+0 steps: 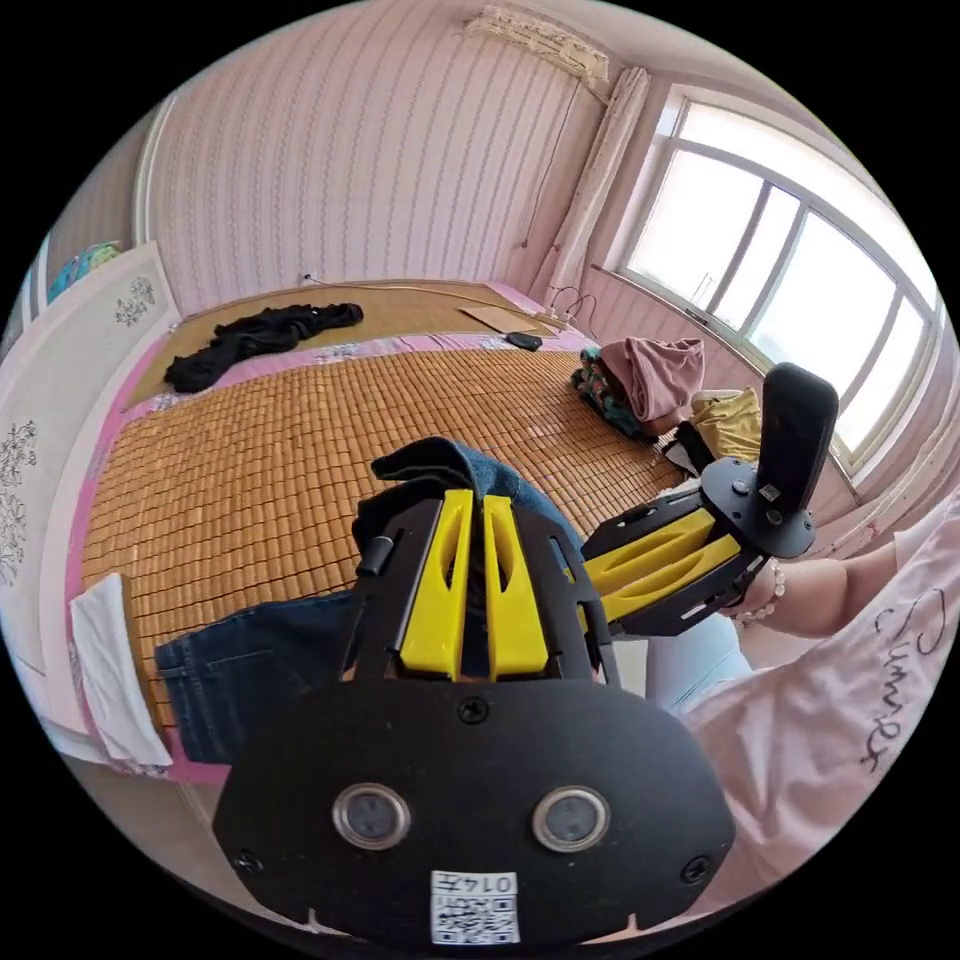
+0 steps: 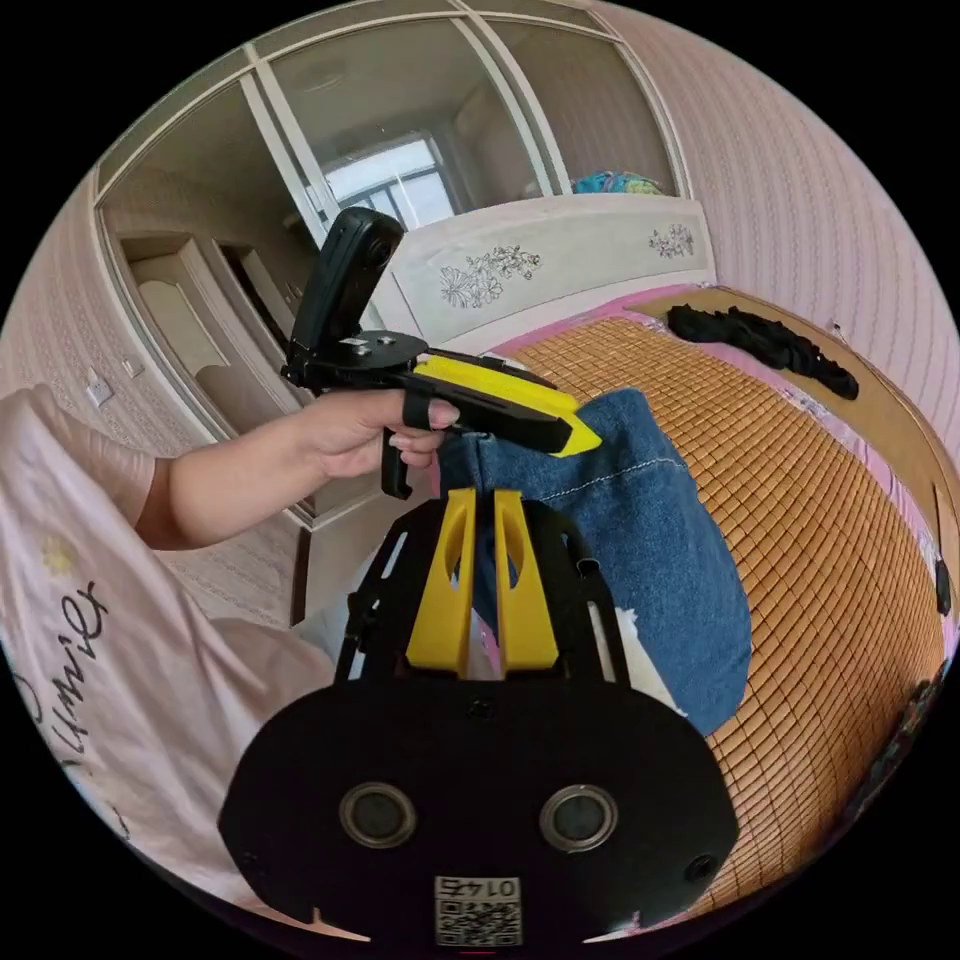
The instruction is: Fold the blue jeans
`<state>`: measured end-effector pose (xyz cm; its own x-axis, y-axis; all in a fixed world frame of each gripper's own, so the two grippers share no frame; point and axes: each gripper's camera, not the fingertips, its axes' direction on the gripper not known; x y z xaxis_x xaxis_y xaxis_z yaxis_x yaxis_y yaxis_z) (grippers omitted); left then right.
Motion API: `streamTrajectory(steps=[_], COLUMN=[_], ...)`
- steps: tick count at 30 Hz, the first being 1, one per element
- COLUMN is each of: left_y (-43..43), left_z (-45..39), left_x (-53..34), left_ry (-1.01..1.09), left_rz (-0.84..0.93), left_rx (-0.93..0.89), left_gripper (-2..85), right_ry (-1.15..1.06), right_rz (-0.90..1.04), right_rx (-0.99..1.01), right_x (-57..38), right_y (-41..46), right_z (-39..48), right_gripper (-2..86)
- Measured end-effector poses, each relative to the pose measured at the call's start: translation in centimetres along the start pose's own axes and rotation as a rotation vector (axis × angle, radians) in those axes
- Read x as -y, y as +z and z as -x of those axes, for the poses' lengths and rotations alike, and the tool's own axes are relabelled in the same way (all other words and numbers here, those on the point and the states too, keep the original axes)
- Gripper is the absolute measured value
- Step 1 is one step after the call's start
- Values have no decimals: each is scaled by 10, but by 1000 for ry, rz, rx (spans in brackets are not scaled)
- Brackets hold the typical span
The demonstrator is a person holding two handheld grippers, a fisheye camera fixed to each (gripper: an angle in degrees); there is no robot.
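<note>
My left claw (image 1: 472,497) pinches the jeans (image 1: 250,670); my right claw (image 2: 483,495) clamps their denim edge above the bed mat (image 1: 260,450).

1. left gripper (image 1: 472,497) has its yellow jaws pressed together.
2. right gripper (image 2: 482,495) likewise, jaws nearly touching.
3. a hand (image 2: 375,430) grips the left gripper's handle.

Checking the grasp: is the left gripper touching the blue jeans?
Touching. The right gripper view shows the left gripper closed on the blue jeans' raised edge.
</note>
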<state>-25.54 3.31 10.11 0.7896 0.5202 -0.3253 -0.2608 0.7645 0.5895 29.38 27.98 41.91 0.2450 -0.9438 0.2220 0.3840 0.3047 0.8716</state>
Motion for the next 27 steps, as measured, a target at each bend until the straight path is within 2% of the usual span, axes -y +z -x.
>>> streamTrajectory(steps=[2,4,6,7,8,10,13,16,20,23,27], left_y=[-83,-125,-140,-141,-141,-142,-128,-106,-86,-78,-76], left_z=[65,123,186,227,257,276,277,279,282,280,276], left_x=[-28,-60,-105,-142,-180,-232,-290,-333,-372,-374,-359], left_ry=[-70,-193,-335,-473,-585,-709,-781,-902,-1054,-1057,-1022], left_rz=[-30,-43,28,111,146,108,58,38,-14,-15,-15], left_rx=[166,273,447,495,457,377,327,257,171,144,162], left_gripper=[4,29,62,75,78,81,84,88,97,97,93], right_ry=[-94,-115,-71,-51,-16,-7,107,343,700,858,942], right_rz=[12,18,163,209,276,323,386,395,322,359,356], right_rx=[36,82,156,171,210,247,149,96,-115,-42,162], right_x=[54,93,114,112,101,72,8,-56,-137,-169,-179], right_y=[44,95,175,192,216,228,224,199,157,174,217], right_z=[29,49,52,49,42,27,-26,-95,-168,-204,-231], right_gripper=[35,45,57,59,63,69,72,75,110,140,105])
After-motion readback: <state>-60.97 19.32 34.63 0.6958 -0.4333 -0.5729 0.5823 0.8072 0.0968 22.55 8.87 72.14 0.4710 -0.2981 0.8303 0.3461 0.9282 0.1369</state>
